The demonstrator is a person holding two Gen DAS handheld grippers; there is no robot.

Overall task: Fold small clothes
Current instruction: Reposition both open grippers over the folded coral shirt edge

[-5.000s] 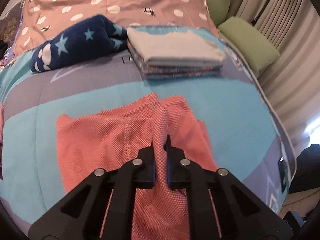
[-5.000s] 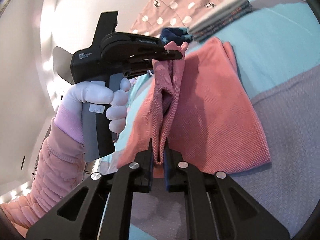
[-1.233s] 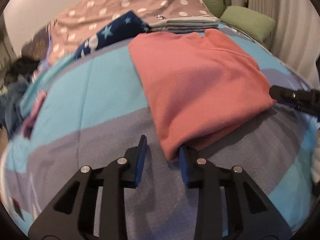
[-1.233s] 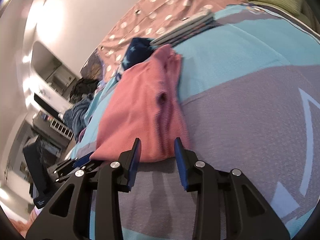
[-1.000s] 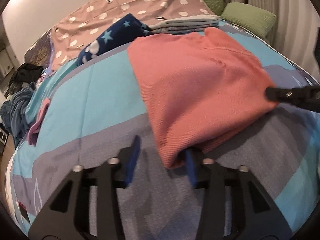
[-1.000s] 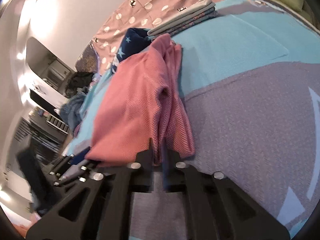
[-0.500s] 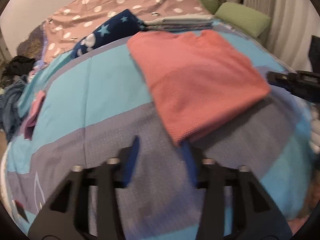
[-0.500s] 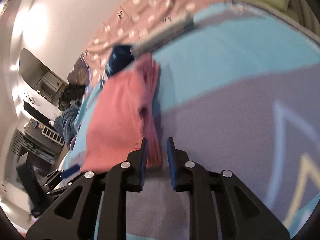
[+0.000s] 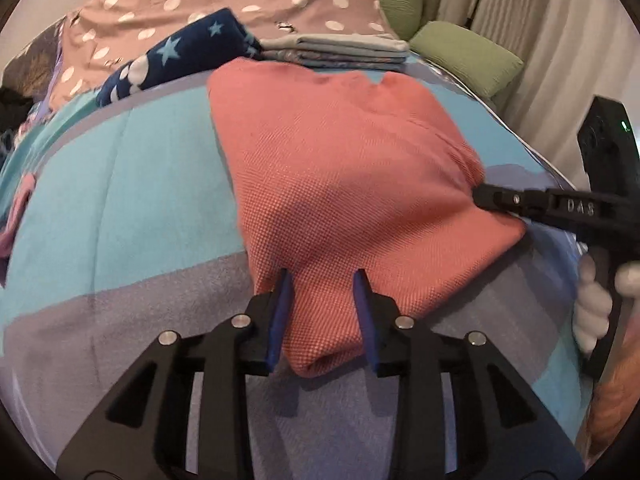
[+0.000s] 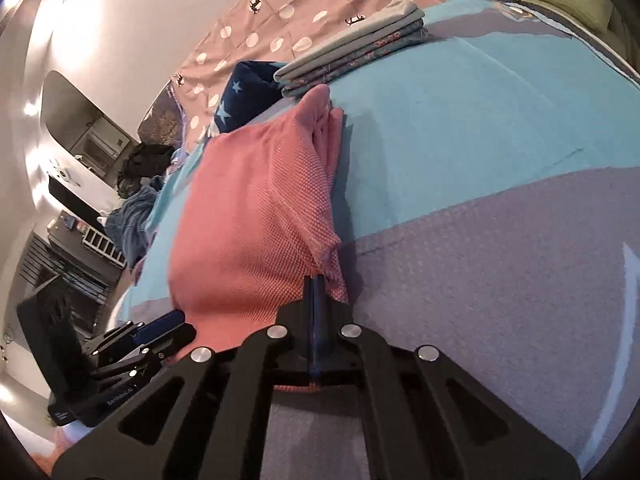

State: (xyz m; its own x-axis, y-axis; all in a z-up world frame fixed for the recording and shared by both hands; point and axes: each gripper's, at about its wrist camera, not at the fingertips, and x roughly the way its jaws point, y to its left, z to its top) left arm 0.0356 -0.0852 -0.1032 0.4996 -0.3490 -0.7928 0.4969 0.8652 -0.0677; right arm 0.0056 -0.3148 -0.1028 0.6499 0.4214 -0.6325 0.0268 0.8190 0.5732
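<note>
A salmon-pink knit garment [image 9: 344, 168] lies folded on the blue and grey bed cover [image 9: 132, 184]. My left gripper [image 9: 323, 285] is open, with its blue-padded fingers on either side of the garment's near corner. My right gripper [image 10: 314, 286] is shut on the garment's near right corner [image 10: 256, 216]. The right gripper also shows in the left wrist view [image 9: 500, 200], at the garment's right edge. The left gripper shows in the right wrist view [image 10: 160, 330], low on the left.
A stack of folded clothes [image 9: 340, 50] and a rolled navy star-patterned cloth [image 9: 176, 60] lie behind the garment. A pink polka-dot pillow [image 9: 240, 0] and green cushions [image 9: 468, 56] stand further back. Curtains hang on the right. Dark clothes are piled at the left [image 10: 136, 200].
The left gripper has moved forward, so its open fingers now straddle the garment's near corner. The right gripper has closed on the garment's right corner.
</note>
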